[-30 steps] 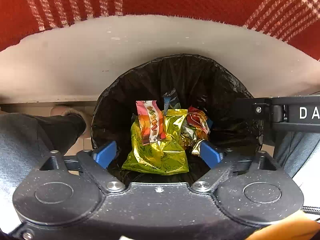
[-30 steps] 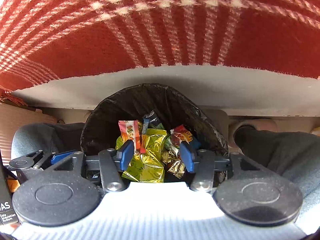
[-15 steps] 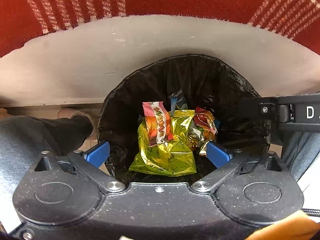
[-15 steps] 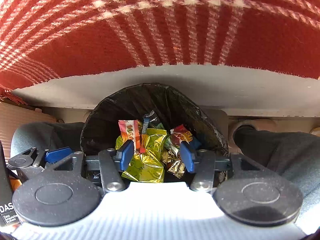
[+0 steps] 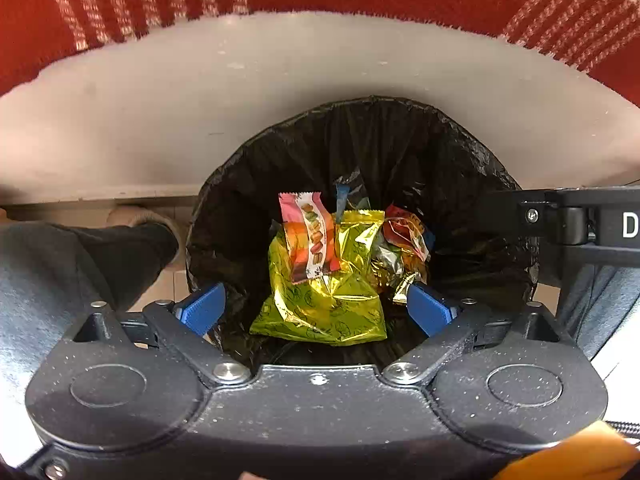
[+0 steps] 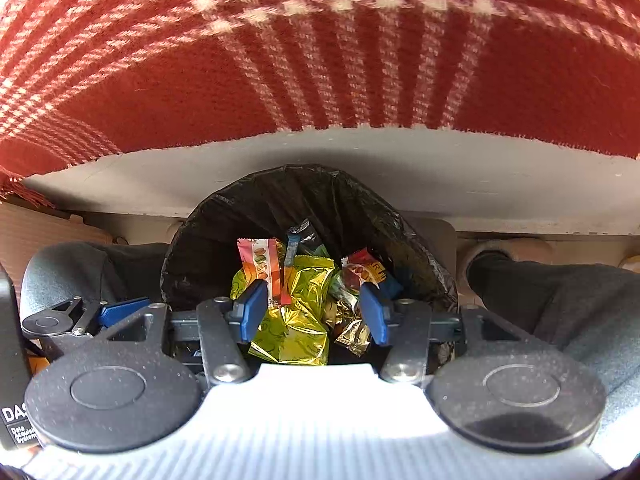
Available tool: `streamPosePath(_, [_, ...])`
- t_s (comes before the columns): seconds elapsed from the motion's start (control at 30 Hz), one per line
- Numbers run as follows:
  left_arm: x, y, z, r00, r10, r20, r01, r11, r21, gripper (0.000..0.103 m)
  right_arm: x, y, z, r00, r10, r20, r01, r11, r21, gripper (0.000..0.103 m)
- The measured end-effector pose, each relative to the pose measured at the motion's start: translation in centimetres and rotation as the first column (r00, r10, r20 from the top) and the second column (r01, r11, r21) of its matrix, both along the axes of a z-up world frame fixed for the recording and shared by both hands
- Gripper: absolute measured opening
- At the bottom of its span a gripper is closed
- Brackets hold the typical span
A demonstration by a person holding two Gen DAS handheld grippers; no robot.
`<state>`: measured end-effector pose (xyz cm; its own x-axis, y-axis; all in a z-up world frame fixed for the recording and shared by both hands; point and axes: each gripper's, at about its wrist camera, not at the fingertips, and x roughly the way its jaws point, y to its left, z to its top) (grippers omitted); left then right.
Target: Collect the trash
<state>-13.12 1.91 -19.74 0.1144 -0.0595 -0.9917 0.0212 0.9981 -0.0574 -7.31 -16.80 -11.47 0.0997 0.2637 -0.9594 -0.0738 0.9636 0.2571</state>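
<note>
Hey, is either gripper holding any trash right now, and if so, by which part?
Nothing is held. The left gripper, jaws closing, and the right gripper hang empty above the black-lined bin.

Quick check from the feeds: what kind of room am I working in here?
Probably a home living or dining area: a black-lined trash bin holding snack wrappers sits by a grey table edge draped with a red plaid cloth, over a tiled floor.
</note>
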Motion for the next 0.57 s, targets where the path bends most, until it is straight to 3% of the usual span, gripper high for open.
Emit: streamPosePath(0.57, [-0.13, 0.07, 0.21, 1.000, 0.003, 0.010, -0.003, 1.000, -0.004, 0.098, 0.04, 0.00, 0.01, 1.000, 0.001, 0.001, -0.001, 1.000, 0.000, 0.066])
